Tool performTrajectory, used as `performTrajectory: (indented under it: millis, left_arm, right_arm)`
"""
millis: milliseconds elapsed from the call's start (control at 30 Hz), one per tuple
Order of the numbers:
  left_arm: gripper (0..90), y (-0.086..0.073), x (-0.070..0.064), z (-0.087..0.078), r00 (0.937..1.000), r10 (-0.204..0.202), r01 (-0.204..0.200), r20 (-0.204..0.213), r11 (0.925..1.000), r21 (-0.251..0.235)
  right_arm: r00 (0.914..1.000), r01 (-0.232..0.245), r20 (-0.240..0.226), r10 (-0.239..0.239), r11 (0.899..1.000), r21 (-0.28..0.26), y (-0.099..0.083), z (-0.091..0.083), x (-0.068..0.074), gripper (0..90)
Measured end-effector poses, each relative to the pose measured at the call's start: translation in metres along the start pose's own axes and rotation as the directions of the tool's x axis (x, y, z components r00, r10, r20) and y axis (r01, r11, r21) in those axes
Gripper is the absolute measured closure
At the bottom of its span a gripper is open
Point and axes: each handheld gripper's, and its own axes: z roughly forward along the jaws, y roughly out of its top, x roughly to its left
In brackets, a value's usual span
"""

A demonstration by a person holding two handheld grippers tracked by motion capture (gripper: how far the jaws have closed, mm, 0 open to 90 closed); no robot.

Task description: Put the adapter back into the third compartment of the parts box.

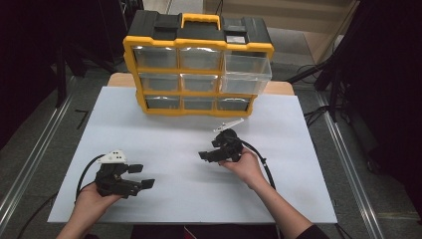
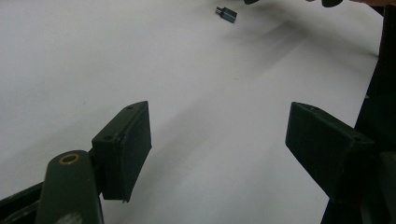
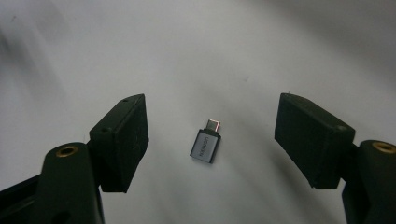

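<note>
Two grippers are at work over one white surface [image 1: 164, 134], and one small adapter [image 3: 206, 145] lies on it. At the far edge stands one organiser [image 1: 198, 62] with nine clear drawers in three rows of three; the top right drawer [image 1: 246, 73] is pulled out.

The right gripper [image 3: 212, 135] has its jaws spread wide, with the adapter lying between them and touching neither. In the high view the right gripper [image 1: 204, 155] is held low over the middle of the surface, its jaws pointing left. The left gripper [image 2: 217, 144] also has its jaws wide apart, with nothing between them but bare surface; the adapter [image 2: 226, 13] lies well ahead of it. In the high view the left gripper [image 1: 142, 177] sits near the front left, held in the person's hand [image 1: 92, 204].

The adapter is a short, flat, grey metallic block with a narrower plug at one end and small lettering on its face. The jaws are matt black, blocky pads. The surface is smooth and matt. The organiser is yellow and black plastic with a yellow handle on top.
</note>
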Motion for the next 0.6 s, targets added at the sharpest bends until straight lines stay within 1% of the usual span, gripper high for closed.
performTrajectory:
  millis: [33,67,167,200,333,367,400,433,500,533,567,600]
  left_arm:
    - [23.9,0.0,0.0,0.0,1.0,0.0,0.0,0.0,1.0,0.0]
    - [23.8,0.0,0.0,0.0,1.0,0.001,-0.001,-0.002,1.0,0.001]
    - [23.9,0.0,0.0,0.0,1.0,0.003,-0.003,-0.007,1.0,0.004]
    - [23.8,0.0,0.0,0.0,0.9999,0.007,-0.007,-0.01,1.0,0.006]
    - [23.8,0.0,-0.001,0.001,0.9999,0.007,-0.007,-0.009,1.0,0.006]
    - [23.9,0.0,-0.001,0.001,0.9999,0.007,-0.007,-0.009,1.0,0.006]
    - [23.9,0.0,-0.001,0.001,0.9999,0.008,-0.008,-0.009,0.9999,0.008]
    - [23.8,0.0,-0.001,0.001,0.9999,0.008,-0.008,-0.009,0.9999,0.008]
    - [23.8,0.0,-0.001,0.001,0.9999,0.008,-0.008,-0.01,0.9999,0.011]
    - [23.9,0.0,-0.001,0.001,0.9999,0.008,-0.008,-0.01,0.9999,0.011]
    - [23.9,0.0,-0.001,0.001,0.9999,0.008,-0.008,-0.01,0.9999,0.009]
    - [23.8,0.0,-0.001,0.001,0.9999,0.007,-0.007,-0.009,0.9999,0.009]
  right_arm:
    - [1.0,0.0,0.0,0.0,1.0,0.0,0.0,0.0,0.0,24.4]
    - [1.0,0.0,-0.003,0.0,1.0,0.004,-0.002,0.002,-0.001,27.3]
    - [1.0,0.0,-0.003,0.0,1.0,0.012,-0.003,0.003,-0.001,28.8]
    - [1.0,0.005,-0.001,-0.005,1.0,0.024,-0.004,0.005,0.0,32.0]
    - [0.9999,0.009,0.014,-0.009,0.998,0.056,-0.005,0.009,0.004,39.5]
    - [0.9999,0.009,0.014,-0.009,0.998,0.056,-0.005,0.009,0.004,39.5]
    - [0.9997,0.009,0.023,-0.011,0.997,0.073,-0.006,0.012,0.005,44.4]
    - [0.9998,-0.002,0.022,0.0,0.997,0.078,-0.006,0.012,0.006,45.3]
    - [0.9991,0.007,0.041,-0.01,0.997,0.076,-0.006,0.013,0.007,49.4]
    - [0.999,0.003,0.044,-0.006,0.997,0.078,-0.006,0.013,0.008,52.3]
    - [0.999,0.003,0.044,-0.006,0.997,0.078,-0.006,0.013,0.008,52.3]
    - [0.9985,-0.001,0.055,-0.004,0.997,0.081,-0.006,0.013,0.01,56.7]
